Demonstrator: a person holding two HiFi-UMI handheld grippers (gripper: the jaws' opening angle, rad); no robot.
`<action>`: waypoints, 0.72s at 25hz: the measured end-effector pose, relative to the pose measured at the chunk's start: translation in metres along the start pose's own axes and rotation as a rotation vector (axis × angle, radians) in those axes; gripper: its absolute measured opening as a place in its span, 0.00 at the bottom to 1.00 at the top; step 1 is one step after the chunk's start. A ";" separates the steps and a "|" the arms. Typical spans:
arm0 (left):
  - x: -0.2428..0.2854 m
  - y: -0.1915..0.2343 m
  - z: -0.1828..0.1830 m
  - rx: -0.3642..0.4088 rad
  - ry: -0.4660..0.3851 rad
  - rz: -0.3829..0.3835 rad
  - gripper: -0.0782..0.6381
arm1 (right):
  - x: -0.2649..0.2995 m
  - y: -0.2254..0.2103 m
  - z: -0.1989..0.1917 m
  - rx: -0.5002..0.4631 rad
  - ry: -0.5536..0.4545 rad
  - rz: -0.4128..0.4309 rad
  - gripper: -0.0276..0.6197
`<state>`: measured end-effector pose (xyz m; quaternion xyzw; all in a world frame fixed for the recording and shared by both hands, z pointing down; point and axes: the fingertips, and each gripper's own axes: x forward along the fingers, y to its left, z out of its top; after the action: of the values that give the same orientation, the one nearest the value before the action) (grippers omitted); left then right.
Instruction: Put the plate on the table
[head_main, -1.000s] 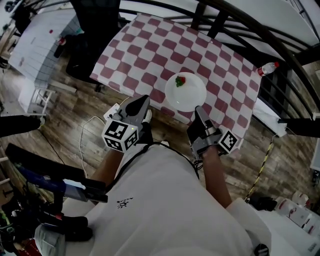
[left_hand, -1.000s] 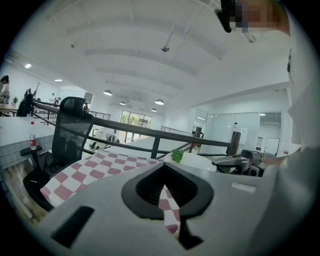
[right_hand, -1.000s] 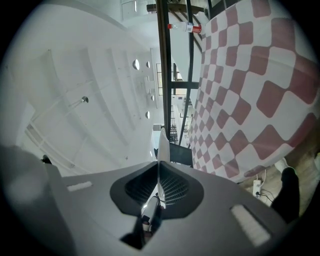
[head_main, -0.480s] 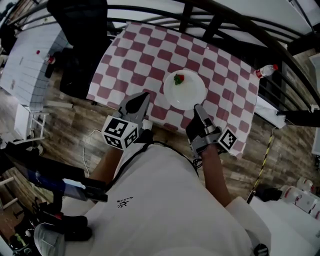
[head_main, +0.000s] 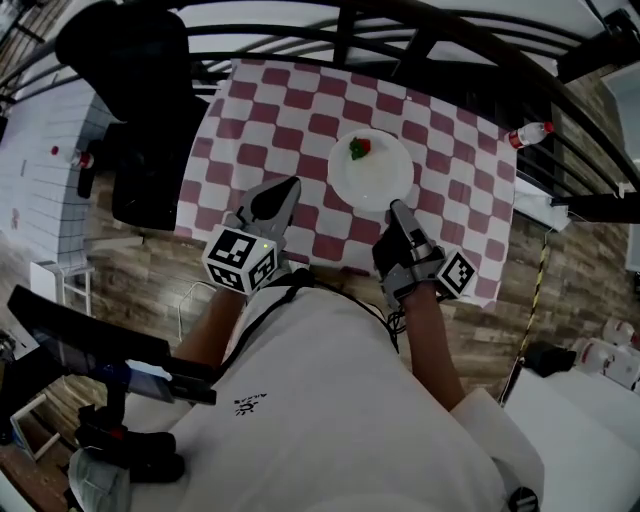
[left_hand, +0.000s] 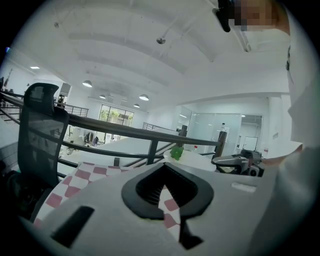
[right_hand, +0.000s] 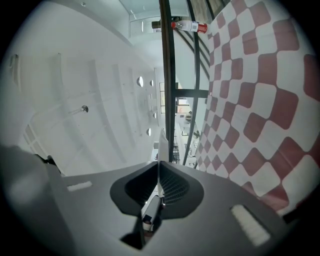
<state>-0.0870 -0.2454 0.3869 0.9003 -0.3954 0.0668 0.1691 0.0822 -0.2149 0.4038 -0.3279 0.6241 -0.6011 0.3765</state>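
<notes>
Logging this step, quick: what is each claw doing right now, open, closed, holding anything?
Left claw: closed, holding nothing.
Right claw: closed on the rim of the white plate.

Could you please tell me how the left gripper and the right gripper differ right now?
The right gripper is closed on the near rim of the white plate; the left gripper is closed on nothing. The right gripper touches the plate, while the left gripper is apart from it, to its left over the checkered tablecloth. Both have their jaws together.
</notes>
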 end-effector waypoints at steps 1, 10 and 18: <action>0.003 0.006 0.002 0.001 0.000 -0.011 0.11 | 0.006 -0.001 0.001 -0.002 -0.013 0.000 0.07; 0.021 0.058 0.007 -0.017 0.013 -0.070 0.11 | 0.049 -0.010 0.010 -0.028 -0.109 -0.002 0.08; 0.039 0.087 0.009 -0.027 0.003 -0.092 0.11 | 0.079 -0.022 0.012 -0.042 -0.126 -0.008 0.08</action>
<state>-0.1242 -0.3307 0.4102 0.9152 -0.3540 0.0549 0.1847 0.0522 -0.2901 0.4196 -0.3751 0.6105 -0.5675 0.4056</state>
